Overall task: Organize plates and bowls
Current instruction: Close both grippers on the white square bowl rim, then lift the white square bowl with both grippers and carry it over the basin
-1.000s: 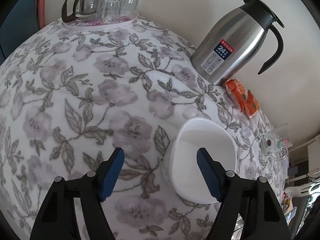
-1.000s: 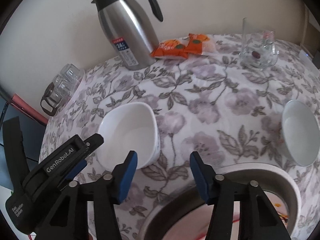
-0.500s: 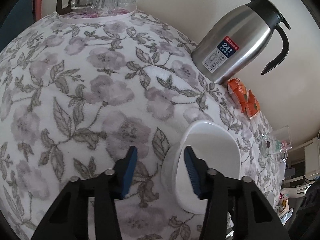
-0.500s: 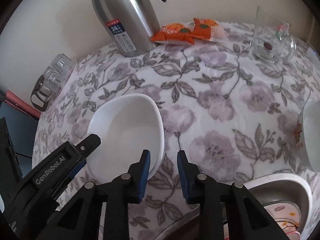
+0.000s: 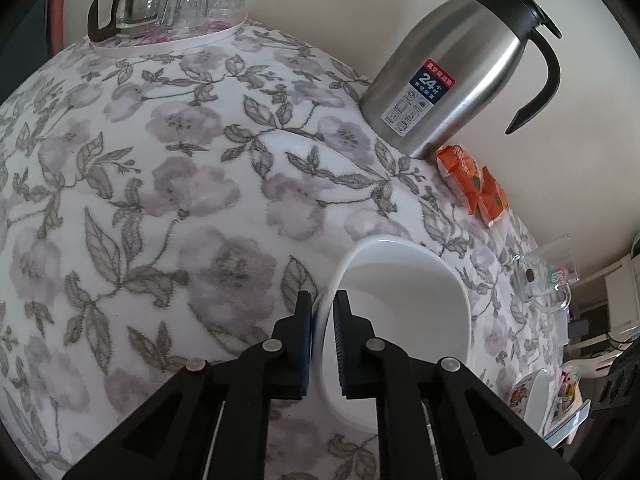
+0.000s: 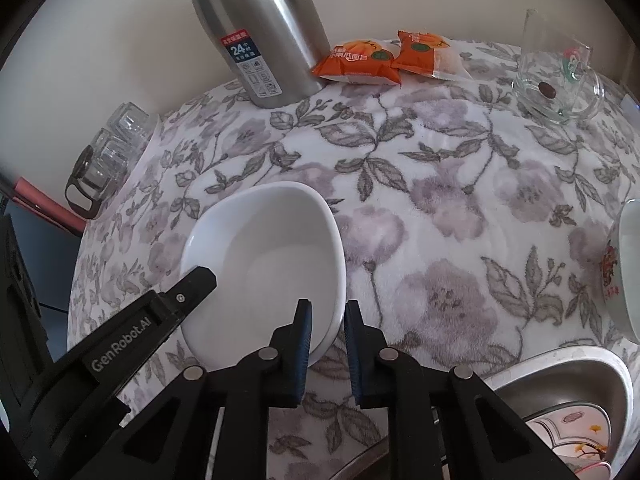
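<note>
A white bowl (image 5: 400, 300) (image 6: 272, 248) sits on the flowered tablecloth. My left gripper (image 5: 323, 308) is shut on its left rim, one pad inside the bowl and one outside. My right gripper (image 6: 327, 316) is shut on the opposite rim, at the bowl's near right edge. The left gripper's black fingers (image 6: 196, 280) show in the right wrist view, reaching over the bowl's left side. A second white bowl with a red pattern (image 6: 628, 264) (image 5: 528, 392) stands further right. A metal basin (image 6: 560, 376) holding a patterned plate sits at the near right.
A steel thermos jug (image 5: 452, 80) (image 6: 256, 28) stands by the wall, with orange snack packets (image 6: 384, 58) beside it. A glass mug (image 6: 556, 76) is at the far right. A tray with a glass teapot and tumblers (image 5: 168, 0) occupies the far left corner.
Both grippers went from wide open to shut on the white bowl's rim, one on each side. The right gripper also came closer to the bowl.
</note>
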